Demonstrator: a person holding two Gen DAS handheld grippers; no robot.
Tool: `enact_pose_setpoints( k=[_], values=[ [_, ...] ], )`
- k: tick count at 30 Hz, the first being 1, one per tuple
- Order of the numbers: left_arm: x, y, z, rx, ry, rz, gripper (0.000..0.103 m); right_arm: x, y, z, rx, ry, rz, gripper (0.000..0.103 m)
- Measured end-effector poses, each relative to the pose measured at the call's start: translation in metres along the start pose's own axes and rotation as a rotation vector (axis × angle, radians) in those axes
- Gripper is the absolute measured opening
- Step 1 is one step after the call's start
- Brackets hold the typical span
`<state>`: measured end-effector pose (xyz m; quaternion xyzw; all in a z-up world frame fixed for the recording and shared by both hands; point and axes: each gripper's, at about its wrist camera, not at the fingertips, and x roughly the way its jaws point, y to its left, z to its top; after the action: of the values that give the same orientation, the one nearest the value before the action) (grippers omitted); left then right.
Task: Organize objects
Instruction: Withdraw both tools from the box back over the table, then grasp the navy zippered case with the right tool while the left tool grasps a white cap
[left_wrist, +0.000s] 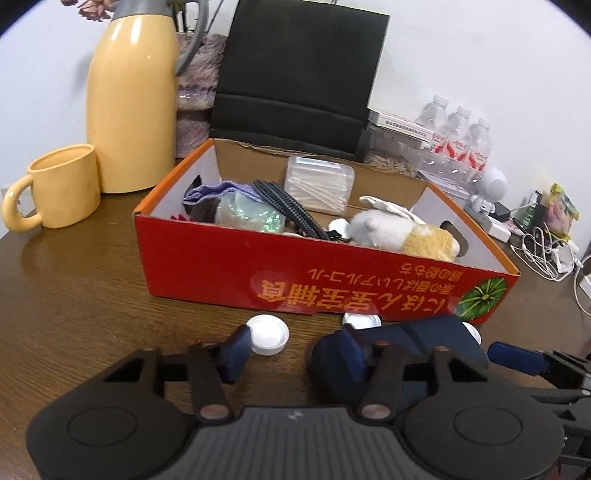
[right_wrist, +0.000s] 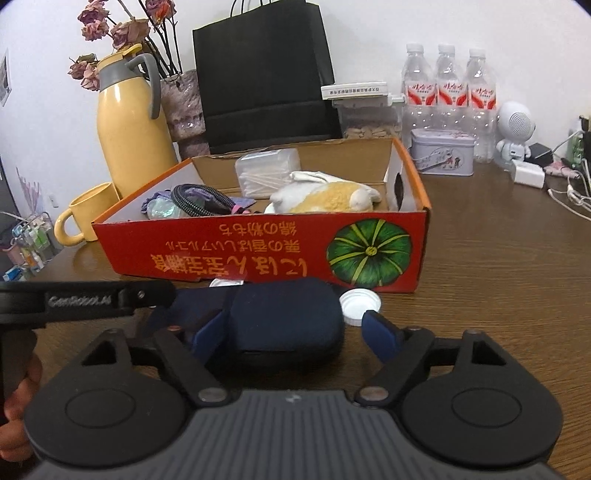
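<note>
**A:** Left hand-held gripper (left_wrist: 295, 334), status?

**B:** Jaws apart, nothing clamped. One finger sits on the bare counter (left_wrist: 74, 295) right by a white lid (left_wrist: 266, 334). The other is up against the end of the dark blue pouch (left_wrist: 424, 336); can't tell if it's actually touching.

**A:** And the right hand-held gripper (right_wrist: 295, 317)?

**B:** Also apart, and wider. Pouch lies btwn its fingers. The finger nearer the left gripper is at the pouch's side, the far one stands clear w/ a gap. No squeeze.

**A:** Where's the pouch exactly?

**B:** Flat on the counter, just in front of the red box (left_wrist: 221, 266), toward the end w/ the green pumpkin pic. Not in the box.

**A:** Other lids?

**B:** Two more on the counter along the box front: second lid (left_wrist: 360, 319) just behind the pouch, third lid (left_wrist: 472, 330) at its far end, partly hidden.

**A:** What's in the box?

**B:** Plush toy (left_wrist: 406, 232), clear tub of cotton swabs (left_wrist: 319, 188), black cord (left_wrist: 288, 206), some purple cloth (left_wrist: 218, 192). Rest is too jumbled to tell.

**A:** Around it?

**B:** Yellow mug (left_wrist: 62, 188) and yellow jug (left_wrist: 133, 110) to the left, mug just beside the jug. Black bag (left_wrist: 299, 74) stands upright behind the box. Water bottles (left_wrist: 458, 136) at the back right.
</note>
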<state>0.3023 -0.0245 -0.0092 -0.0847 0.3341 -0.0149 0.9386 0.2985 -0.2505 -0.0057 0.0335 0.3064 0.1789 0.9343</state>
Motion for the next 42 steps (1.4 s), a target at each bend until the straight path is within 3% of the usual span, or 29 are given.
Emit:
enact_pose_setpoints(
  k=[2,5,14,21,23,25,28,33,35,37,39,42],
  values=[
    [-0.003,-0.004,-0.002,0.031,0.005,-0.02,0.028,0.0,0.001,0.0,-0.001,-0.001,0.01,0.081],
    [-0.009,-0.014,-0.009,0.089,0.014,-0.035,0.019,0.0,0.002,0.0,-0.006,0.003,0.031,0.08],
    [-0.027,-0.024,-0.021,0.123,0.025,-0.078,0.017,0.006,-0.004,0.005,-0.003,0.016,0.047,0.08],
    [-0.004,-0.013,0.001,0.121,-0.008,0.029,0.016,-0.01,0.001,0.001,-0.012,-0.02,0.024,0.08],
    [0.008,-0.009,0.001,0.127,0.04,0.016,0.008,-0.009,0.003,0.0,-0.016,-0.01,0.023,0.076],
    [0.013,-0.008,-0.003,0.134,0.082,-0.024,0.005,-0.007,0.003,-0.001,-0.015,0.003,0.023,0.076],
    [0.004,-0.014,-0.011,0.179,0.087,-0.043,0.0,-0.005,0.003,0.001,-0.014,0.008,0.029,0.076],
    [-0.017,-0.024,-0.031,0.246,0.105,-0.113,0.0,0.0,0.003,0.006,-0.022,0.02,0.028,0.079],
    [-0.023,-0.025,-0.036,0.264,0.106,-0.124,0.008,0.0,0.006,0.008,-0.025,0.027,0.032,0.088],
    [-0.03,-0.023,-0.037,0.27,0.078,-0.1,0.011,-0.001,0.014,0.008,-0.038,0.035,0.024,0.1],
    [-0.034,-0.015,-0.033,0.26,0.037,-0.05,0.012,-0.004,0.025,0.006,-0.071,0.031,-0.03,0.103],
    [-0.034,0.003,-0.024,0.214,0.006,0.04,0.036,-0.004,0.037,0.005,-0.086,0.043,-0.082,0.103]
  ],
)
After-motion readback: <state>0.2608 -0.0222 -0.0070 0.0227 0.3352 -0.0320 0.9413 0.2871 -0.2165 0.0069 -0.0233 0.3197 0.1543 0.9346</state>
